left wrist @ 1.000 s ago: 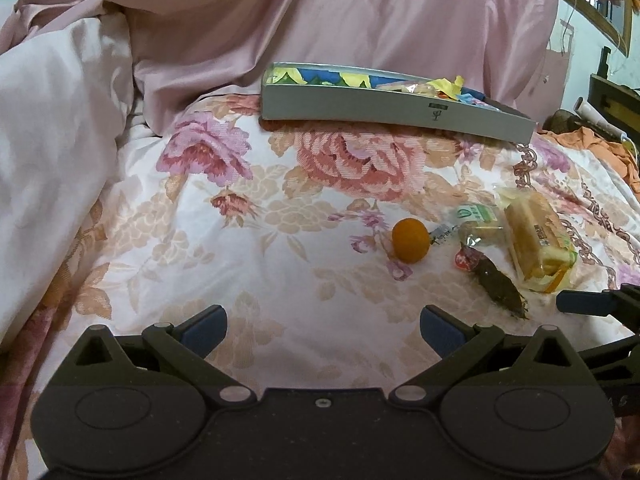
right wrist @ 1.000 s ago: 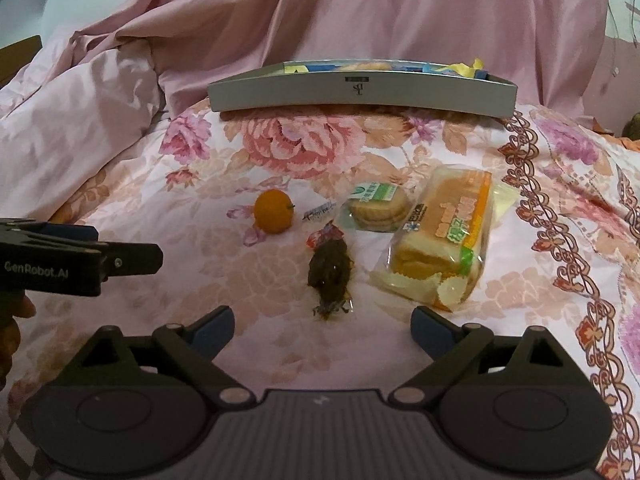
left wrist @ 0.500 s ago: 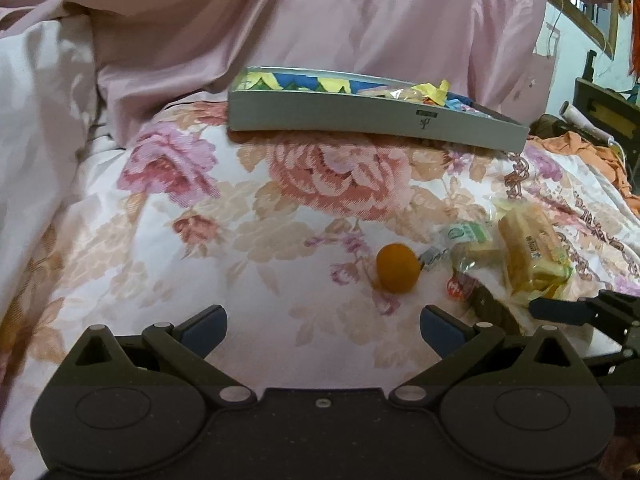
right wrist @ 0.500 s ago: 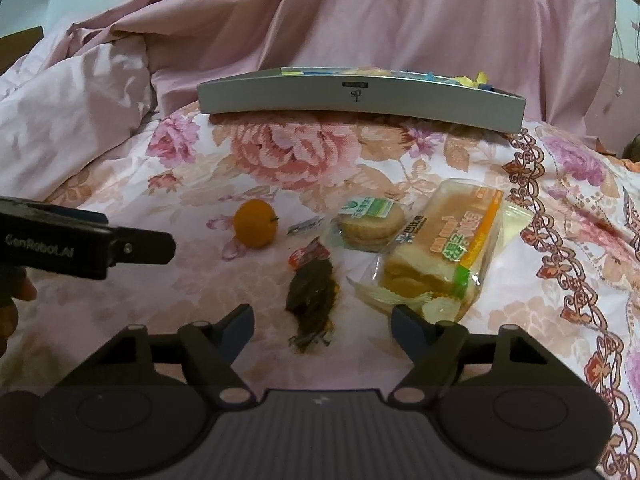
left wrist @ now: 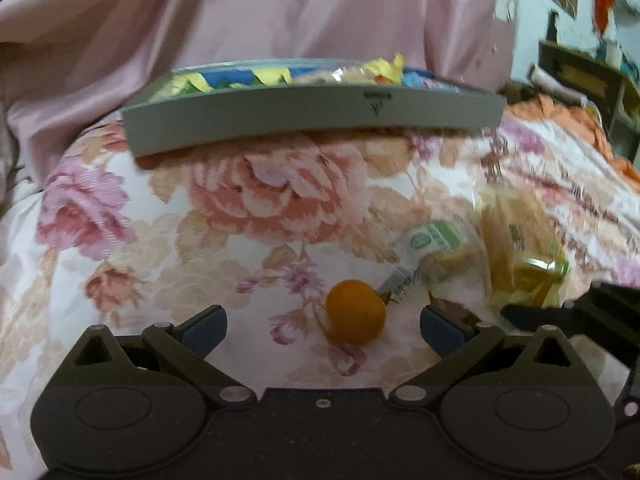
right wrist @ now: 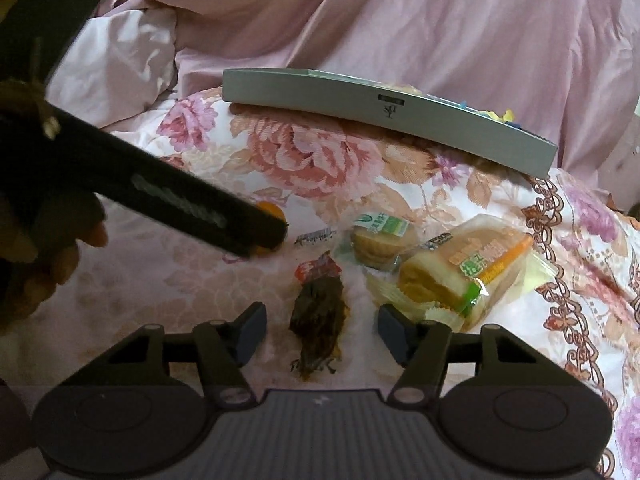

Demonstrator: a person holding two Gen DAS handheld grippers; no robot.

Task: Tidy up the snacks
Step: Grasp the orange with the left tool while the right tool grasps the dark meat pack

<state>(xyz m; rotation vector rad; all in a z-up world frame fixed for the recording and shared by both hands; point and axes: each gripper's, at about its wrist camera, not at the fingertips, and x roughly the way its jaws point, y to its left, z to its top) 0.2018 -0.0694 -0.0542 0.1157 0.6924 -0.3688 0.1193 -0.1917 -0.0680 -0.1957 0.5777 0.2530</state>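
Observation:
A small orange (left wrist: 355,312) lies on the floral bedspread, just ahead of my open left gripper (left wrist: 323,327), between its fingers. In the right wrist view the orange (right wrist: 272,213) is mostly hidden behind the left gripper's finger. My open right gripper (right wrist: 322,327) straddles a dark brown packed snack (right wrist: 319,318) with a red end. A round biscuit pack with a green label (right wrist: 379,237) and a wrapped cake (right wrist: 466,270) lie to its right. A grey tray (left wrist: 312,112) with colourful snack packets stands at the back.
A pink quilt (right wrist: 400,24) is heaped behind the tray and to the left. A small flat sachet (right wrist: 315,236) lies beside the orange. Furniture and orange cloth (left wrist: 560,108) show at the far right of the left wrist view.
Both grippers have moved forward and down. The left one has closed in on the orange. The right one has come around the dark snack, its fingers narrower than before.

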